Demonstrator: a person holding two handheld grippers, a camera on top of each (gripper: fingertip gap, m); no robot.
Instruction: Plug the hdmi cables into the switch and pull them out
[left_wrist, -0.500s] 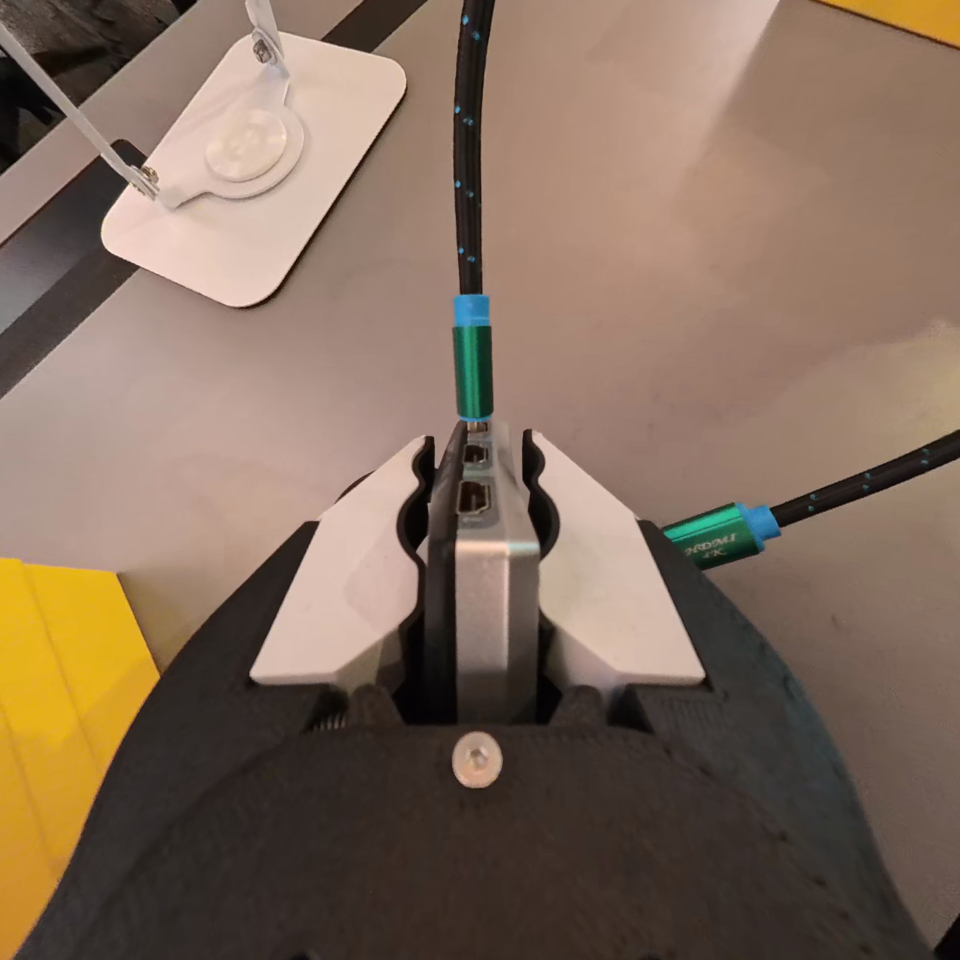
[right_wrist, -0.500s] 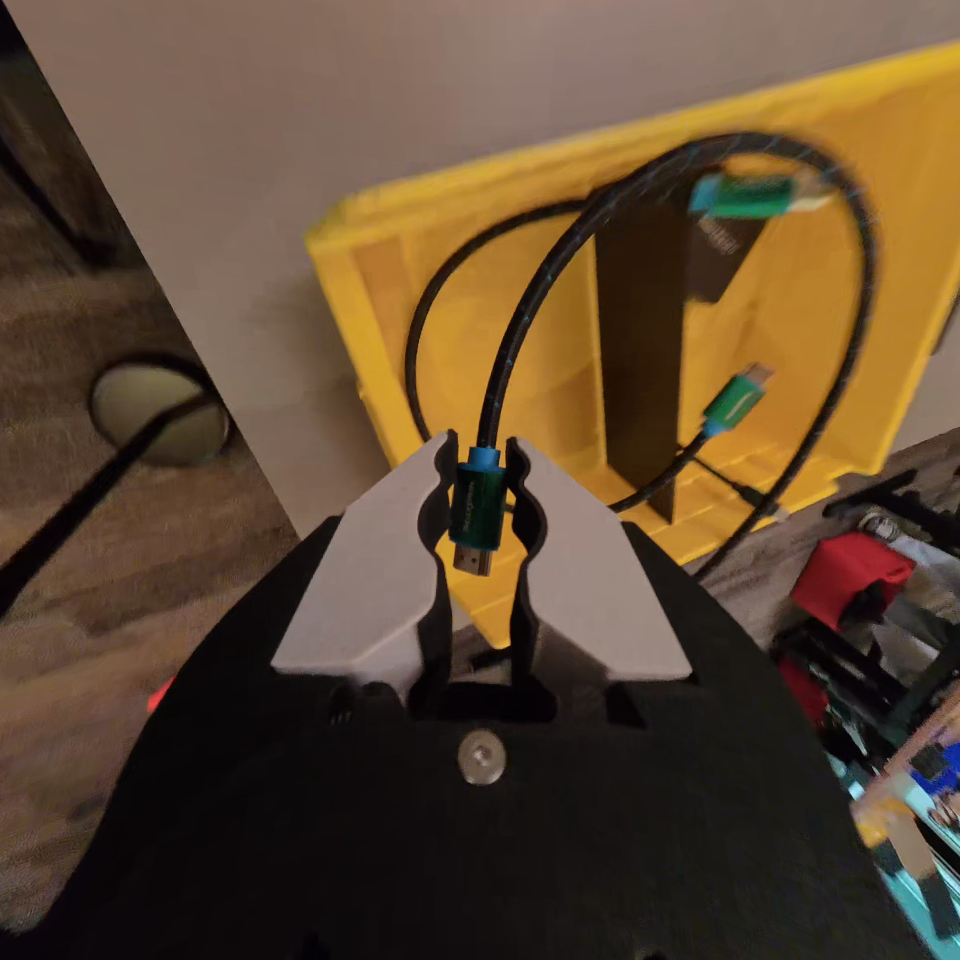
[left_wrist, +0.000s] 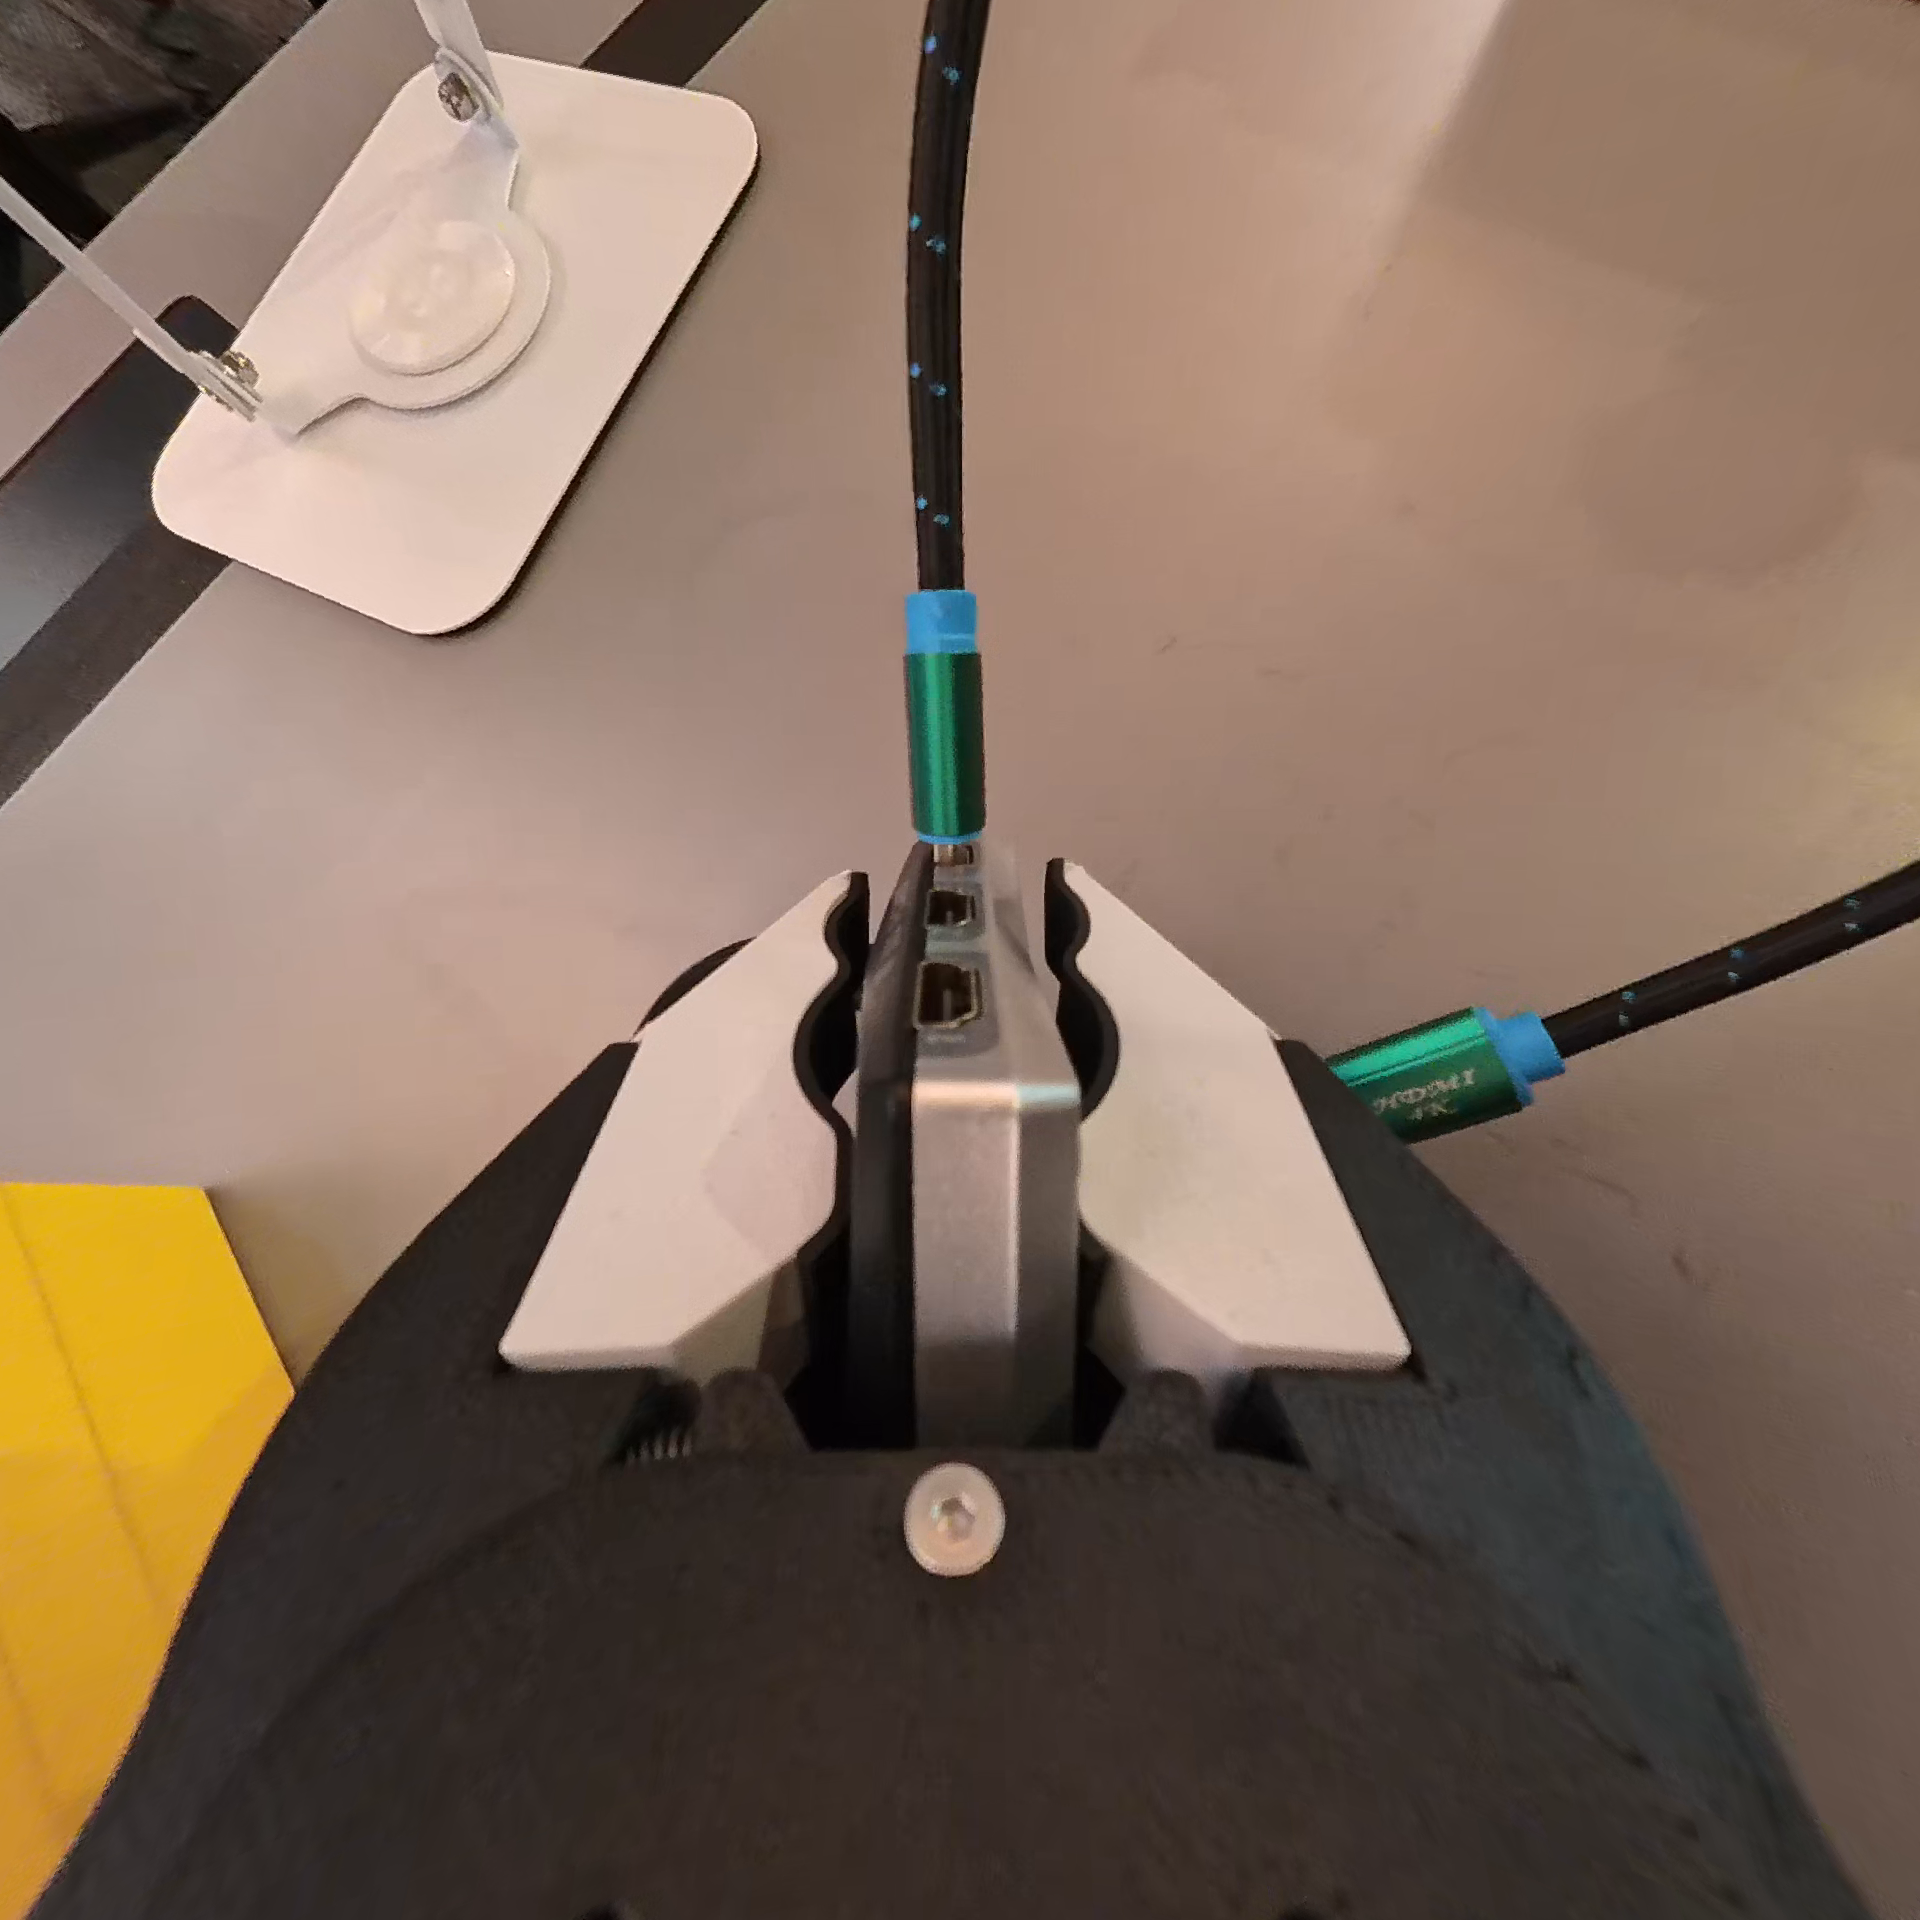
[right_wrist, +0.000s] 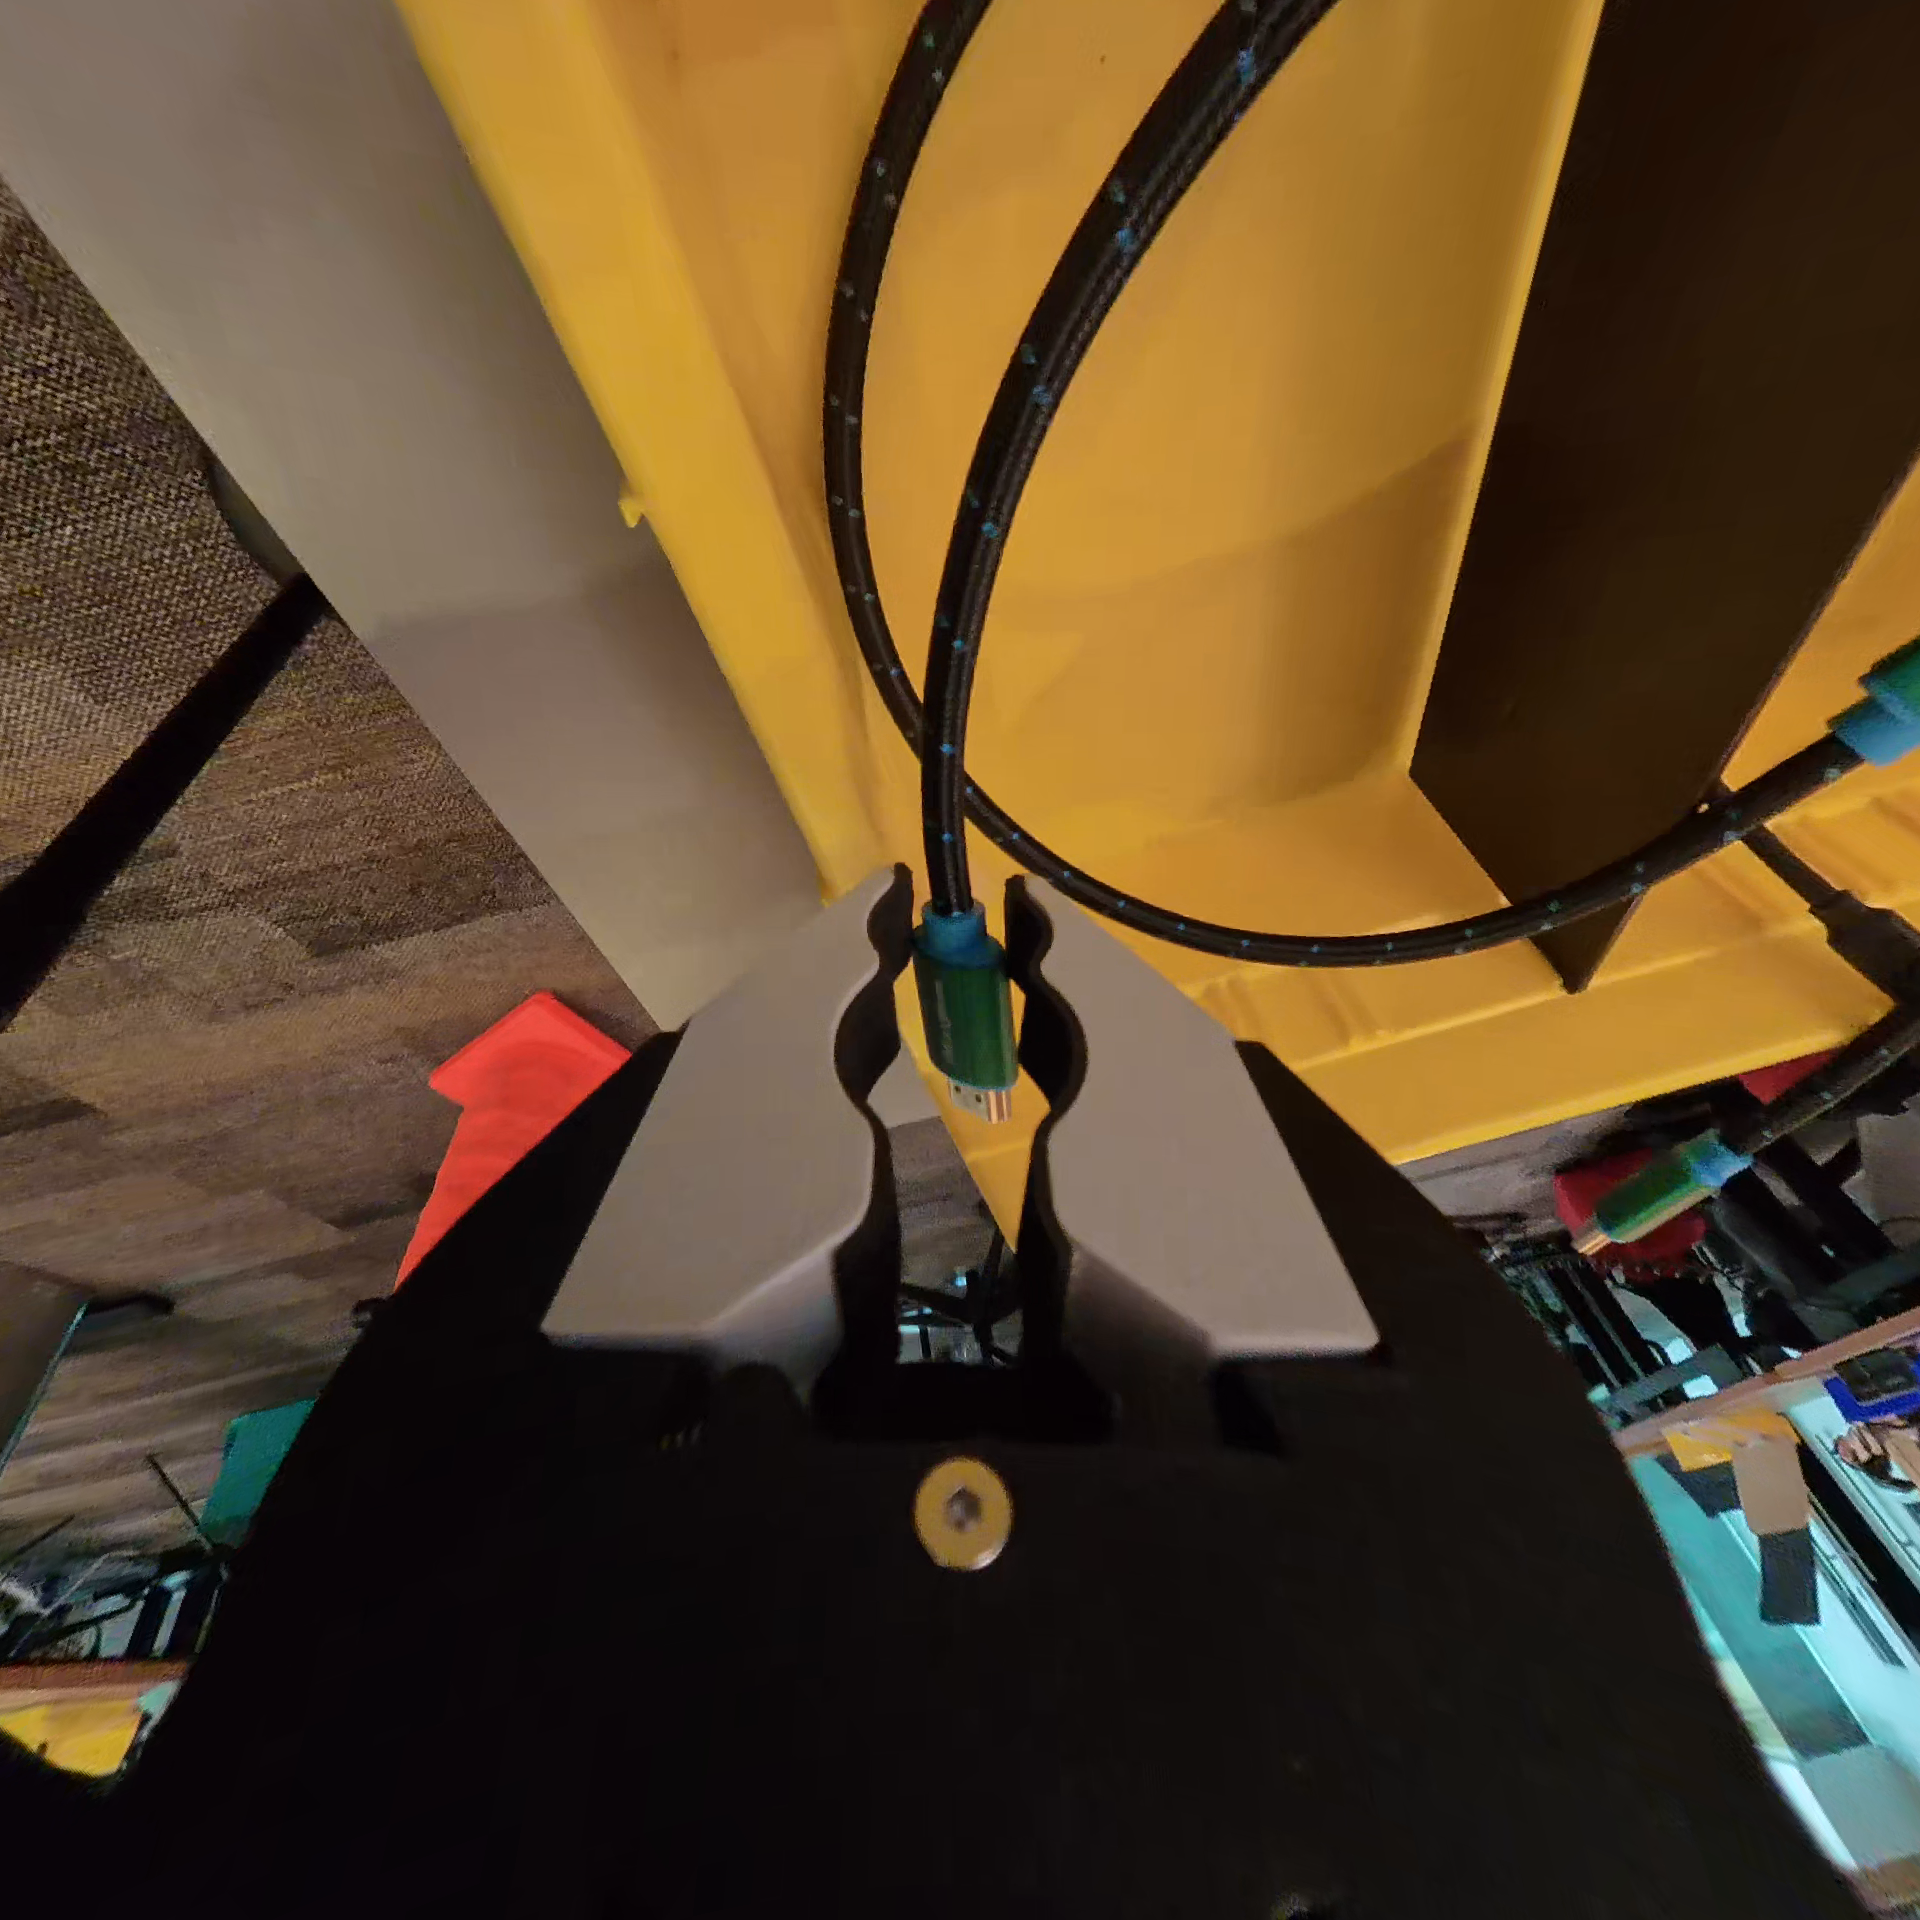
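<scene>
Switch (left_wrist: 982, 1184) is clamped in left tool (left_wrist: 956, 935) with one plug (left_wrist: 945, 743) seated, two ports (left_wrist: 951, 1003) free; second plug (right_wrist: 964, 1013) is pinched in right tool (right_wrist: 961, 997), not yet inserted.

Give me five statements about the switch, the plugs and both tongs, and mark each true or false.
1. The left tongs clamp the switch. True.
2. All ports on the switch are filled. False: one plug sits in the far port; two nearer ports are empty.
3. The right tongs hold a green plug. True.
4. That plug's metal tip points away from the camera. False: it points back toward the camera.
5. The bin behind the right tongs is red. False: it is yellow.
</scene>
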